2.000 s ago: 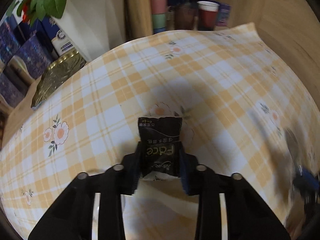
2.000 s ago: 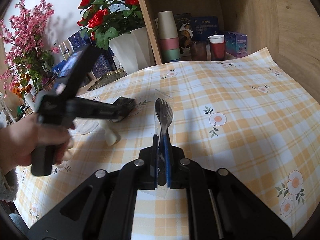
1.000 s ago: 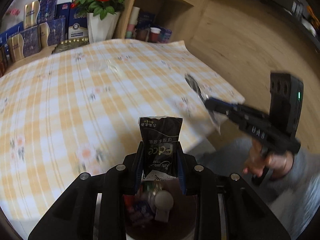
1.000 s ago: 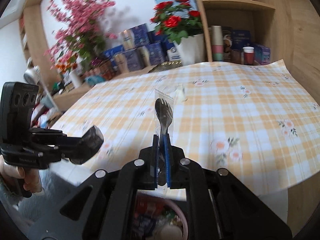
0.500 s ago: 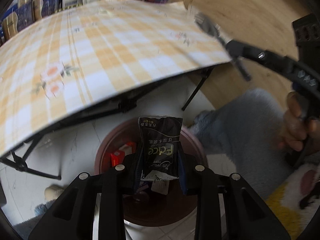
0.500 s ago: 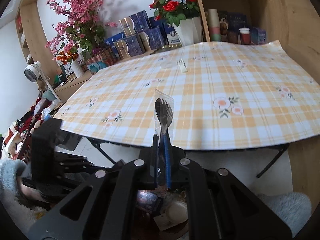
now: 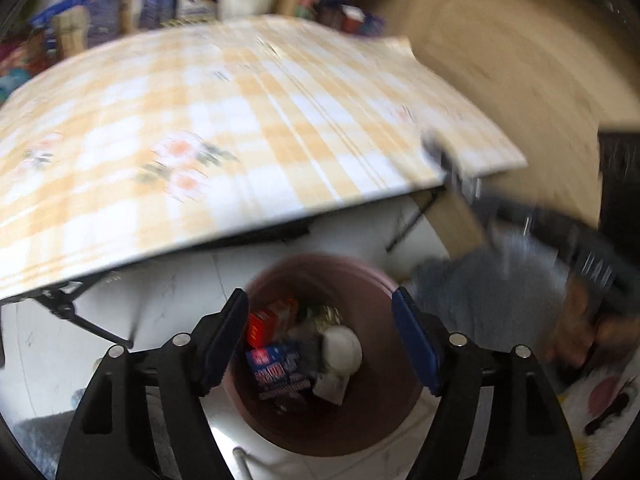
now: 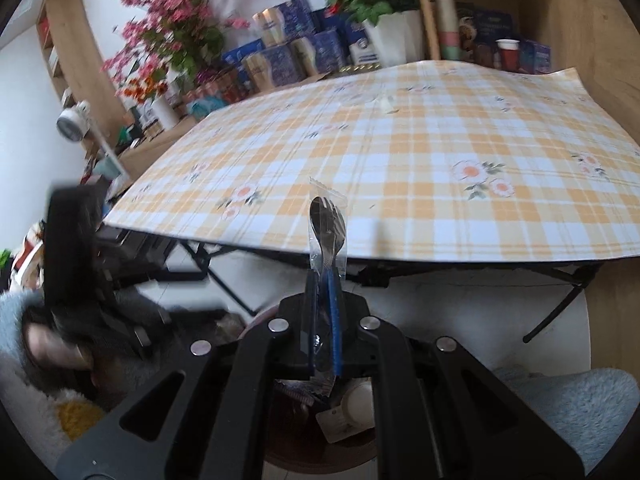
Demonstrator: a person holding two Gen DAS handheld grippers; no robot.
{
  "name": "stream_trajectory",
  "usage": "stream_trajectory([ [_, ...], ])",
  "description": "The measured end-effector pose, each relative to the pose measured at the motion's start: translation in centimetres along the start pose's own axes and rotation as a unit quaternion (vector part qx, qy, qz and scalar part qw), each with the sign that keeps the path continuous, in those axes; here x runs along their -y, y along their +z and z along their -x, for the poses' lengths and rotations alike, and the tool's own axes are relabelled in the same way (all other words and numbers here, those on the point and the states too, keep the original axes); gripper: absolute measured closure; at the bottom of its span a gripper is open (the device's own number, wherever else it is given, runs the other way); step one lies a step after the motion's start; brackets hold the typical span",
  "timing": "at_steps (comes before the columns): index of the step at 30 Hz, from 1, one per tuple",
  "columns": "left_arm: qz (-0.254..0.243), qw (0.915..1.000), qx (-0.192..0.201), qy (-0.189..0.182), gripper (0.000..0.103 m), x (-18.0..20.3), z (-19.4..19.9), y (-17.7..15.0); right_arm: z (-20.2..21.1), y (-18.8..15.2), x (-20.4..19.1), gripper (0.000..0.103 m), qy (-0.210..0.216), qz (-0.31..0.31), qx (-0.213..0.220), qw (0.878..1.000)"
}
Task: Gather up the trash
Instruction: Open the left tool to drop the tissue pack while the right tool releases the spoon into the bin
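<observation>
The left hand-held gripper [image 7: 320, 336] is opening, nothing between its jaws, above a round maroon plastic trash bin [image 7: 372, 432] of wrappers on the floor. At twelve o'clock, the yellow-checked table [image 7: 240, 120]. The right hand-held gripper [image 8: 325, 308] clenches a clear-wrapped black plastic fork [image 8: 328, 220]; only its view shows flowers.

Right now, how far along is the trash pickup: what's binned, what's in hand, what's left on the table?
Done: the bin holds several wrappers. The left gripper hangs over it, jaws opening with nothing between them. In hand: the right gripper is shut on the wrapped fork above the bin's edge, not yet dropped. Left: a small white scrap lies far across the tablecloth; nothing else shows clearly on it.
</observation>
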State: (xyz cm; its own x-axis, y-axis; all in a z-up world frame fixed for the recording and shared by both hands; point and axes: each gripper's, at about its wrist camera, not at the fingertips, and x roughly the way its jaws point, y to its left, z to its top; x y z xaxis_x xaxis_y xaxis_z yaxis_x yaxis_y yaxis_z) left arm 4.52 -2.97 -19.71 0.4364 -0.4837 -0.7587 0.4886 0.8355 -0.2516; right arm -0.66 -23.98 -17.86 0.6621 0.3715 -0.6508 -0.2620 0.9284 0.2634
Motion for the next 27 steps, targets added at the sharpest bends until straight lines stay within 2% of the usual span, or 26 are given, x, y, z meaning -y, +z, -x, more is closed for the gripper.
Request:
stream_trajectory([
  [5,0.007,0.9962,0.08,0.034,0.014,-1.9,4.1,1.2,-1.7,-0.7,-1.8,0.094,0.016,0.041,-0.04,0.998],
  [10,0.01,0.9894,0.12,0.081,0.009,-3.1,6.2,0.6,-3.3,-1.6,-3.1,0.094,0.025,0.066,-0.079,0.994],
  [13,0.033,0.9845,0.147,0.091,0.007,-4.3,7.0,-0.3,-4.3,-2.1,-3.4,0.094,0.021,0.07,-0.104,0.992],
  [17,0.064,0.9811,0.148,0.107,0.007,-5.3,6.8,-0.9,-5.5,-2.5,-3.4,0.094,0.01,0.071,-0.131,0.989],
  [27,0.059,0.9789,0.154,0.12,0.006,-5.1,6.5,-1.1,-6.4,-2.9,-3.1,0.093,-0.007,0.069,-0.15,0.986],
])
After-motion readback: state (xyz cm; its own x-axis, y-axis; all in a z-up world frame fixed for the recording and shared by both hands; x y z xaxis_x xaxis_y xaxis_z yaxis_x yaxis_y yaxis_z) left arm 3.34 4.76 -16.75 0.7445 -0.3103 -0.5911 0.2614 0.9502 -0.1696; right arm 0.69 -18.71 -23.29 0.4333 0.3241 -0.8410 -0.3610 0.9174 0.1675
